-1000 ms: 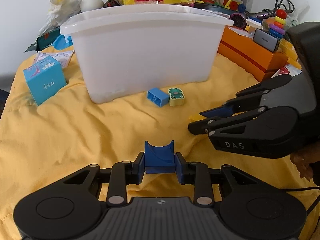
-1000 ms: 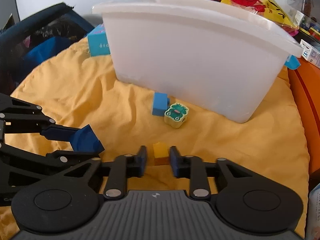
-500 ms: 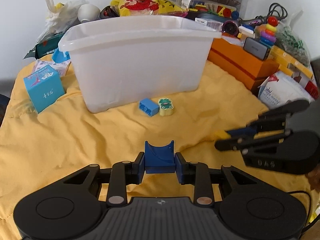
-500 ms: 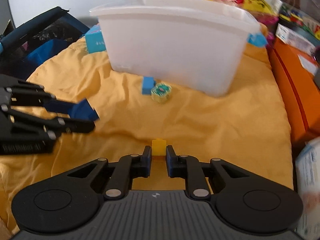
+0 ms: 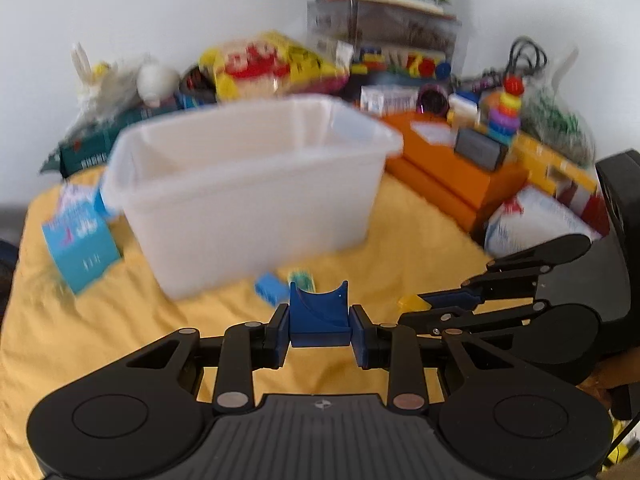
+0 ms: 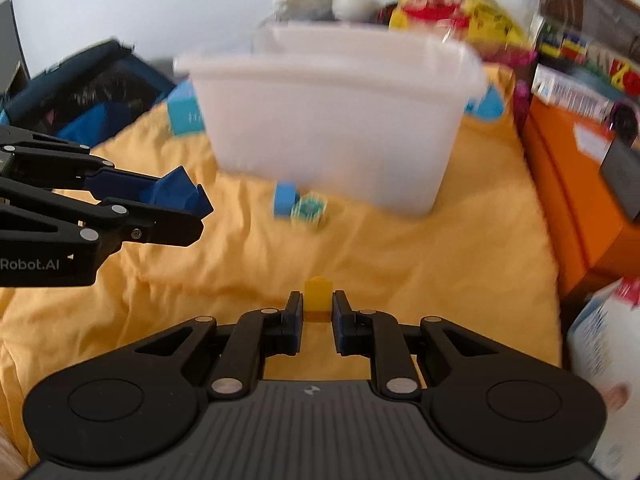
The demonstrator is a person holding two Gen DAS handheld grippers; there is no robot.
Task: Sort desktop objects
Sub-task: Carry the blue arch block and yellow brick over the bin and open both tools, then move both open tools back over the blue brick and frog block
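Note:
My left gripper (image 5: 319,326) is shut on a dark blue arch-shaped block (image 5: 319,317), held above the yellow cloth. My right gripper (image 6: 317,312) is shut on a small yellow block (image 6: 317,295). In the left wrist view the right gripper (image 5: 416,308) reaches in from the right with that yellow block (image 5: 411,303) at its tip. In the right wrist view the left gripper (image 6: 192,210) comes in from the left with the blue block (image 6: 174,192). A white plastic bin (image 5: 248,200) stands ahead of both. A light blue brick (image 5: 269,287) and a green-and-yellow frog block (image 5: 301,279) lie at its foot.
A cyan carton (image 5: 82,246) sits left of the bin. Orange boxes (image 5: 460,172), a stacking-ring toy (image 5: 506,114), a snack bag (image 5: 268,66) and much clutter crowd the back and right. A white packet (image 5: 532,224) lies at the right. A dark bag (image 6: 80,96) lies off the cloth's left edge.
Both grippers rose with their blocks, and the bin's open top has come into the left wrist view. The right gripper drew in beside the left one.

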